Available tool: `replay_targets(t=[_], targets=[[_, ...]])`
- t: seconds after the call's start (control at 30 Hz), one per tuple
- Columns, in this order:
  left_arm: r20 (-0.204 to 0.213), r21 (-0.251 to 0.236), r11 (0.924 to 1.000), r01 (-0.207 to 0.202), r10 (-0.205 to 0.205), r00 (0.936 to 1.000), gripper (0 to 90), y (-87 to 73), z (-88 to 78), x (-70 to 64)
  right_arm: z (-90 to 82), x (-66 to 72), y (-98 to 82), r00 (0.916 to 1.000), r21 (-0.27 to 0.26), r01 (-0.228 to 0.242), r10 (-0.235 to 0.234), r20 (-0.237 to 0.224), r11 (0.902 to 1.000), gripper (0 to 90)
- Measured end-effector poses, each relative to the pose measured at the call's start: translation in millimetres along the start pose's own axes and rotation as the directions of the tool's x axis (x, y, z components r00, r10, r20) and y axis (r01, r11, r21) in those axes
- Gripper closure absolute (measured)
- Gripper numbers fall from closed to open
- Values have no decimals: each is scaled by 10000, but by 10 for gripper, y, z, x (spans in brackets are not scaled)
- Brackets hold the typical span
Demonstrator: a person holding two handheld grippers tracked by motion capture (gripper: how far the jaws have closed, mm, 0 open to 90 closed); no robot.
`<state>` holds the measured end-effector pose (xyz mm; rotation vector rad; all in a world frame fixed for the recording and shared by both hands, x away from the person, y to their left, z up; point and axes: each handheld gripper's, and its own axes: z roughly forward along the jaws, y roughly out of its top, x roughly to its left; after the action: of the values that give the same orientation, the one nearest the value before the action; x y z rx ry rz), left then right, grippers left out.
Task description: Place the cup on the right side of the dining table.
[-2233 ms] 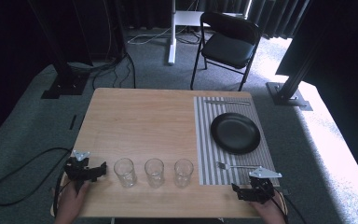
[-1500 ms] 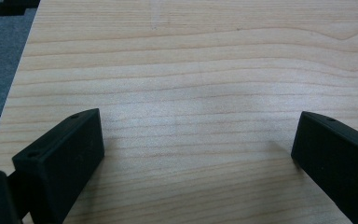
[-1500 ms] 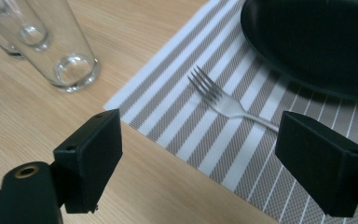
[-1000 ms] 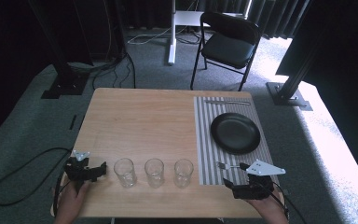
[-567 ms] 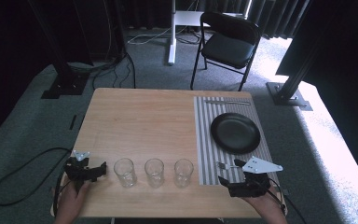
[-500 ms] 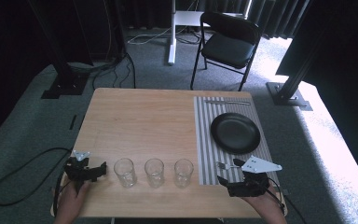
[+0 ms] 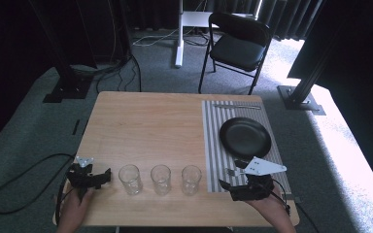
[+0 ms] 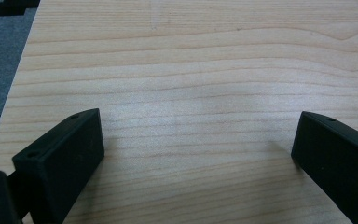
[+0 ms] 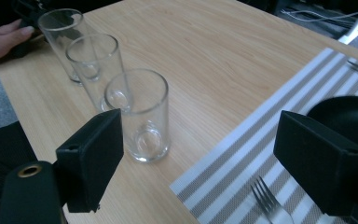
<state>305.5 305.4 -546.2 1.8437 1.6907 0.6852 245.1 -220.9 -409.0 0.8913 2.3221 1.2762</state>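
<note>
Glasses: three clear tumblers stand upright in a row along the near part of the wooden table (image 7: 145,126), between the two grippers. The right glass (image 9: 142,114) stands just ahead of the right gripper (image 9: 200,158) and toward its left jaw, close to that jaw but apart from it; the middle glass (image 9: 95,70) and the left glass (image 9: 65,39) recede in line behind it. In the high view the same row reads left glass (image 7: 129,179), middle glass (image 7: 161,179), right glass (image 7: 191,179), evenly spaced and not touching.

Right gripper (image 7: 245,188): jaws spread wide, nothing between them. It sits over the near end of the striped placemat (image 7: 213,141), angled toward the glasses, held by the right hand (image 7: 269,206) at the table's near edge. A fork (image 9: 272,205) lies on the mat between the jaws; a black plate (image 7: 245,137) rests farther along the mat, and a second piece of cutlery (image 7: 236,106) lies at its far end.

Left gripper (image 7: 90,177): jaws likewise wide apart and empty, over bare wood (image 8: 191,93) at the near left corner, just beside the left glass, held by the left hand (image 7: 75,208).

Open room: the far half of the tabletop is bare wood. Beyond the table stands a black folding chair (image 7: 238,46) on grey carpet.
</note>
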Motion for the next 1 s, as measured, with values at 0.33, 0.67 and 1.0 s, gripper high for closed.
replay_targets(t=[0.33, 0.67, 1.0], targets=[[0, 14, 10000, -14, 14, 10000, 26, 0, -1, 1, 131, 81, 128, 9987, 20, 266, -265, -438, 9996, 152], [2, 12, 10000, -11, 11, 10000, 26, 0, -1, 1, 264, 161, 228, 9948, 46, 560, -554, -851, 9984, 152], [1, 13, 10000, -12, 12, 10000, 26, 0, -1, 1, 372, 230, 323, 9905, 33, 758, -749, -1154, 9971, 153]])
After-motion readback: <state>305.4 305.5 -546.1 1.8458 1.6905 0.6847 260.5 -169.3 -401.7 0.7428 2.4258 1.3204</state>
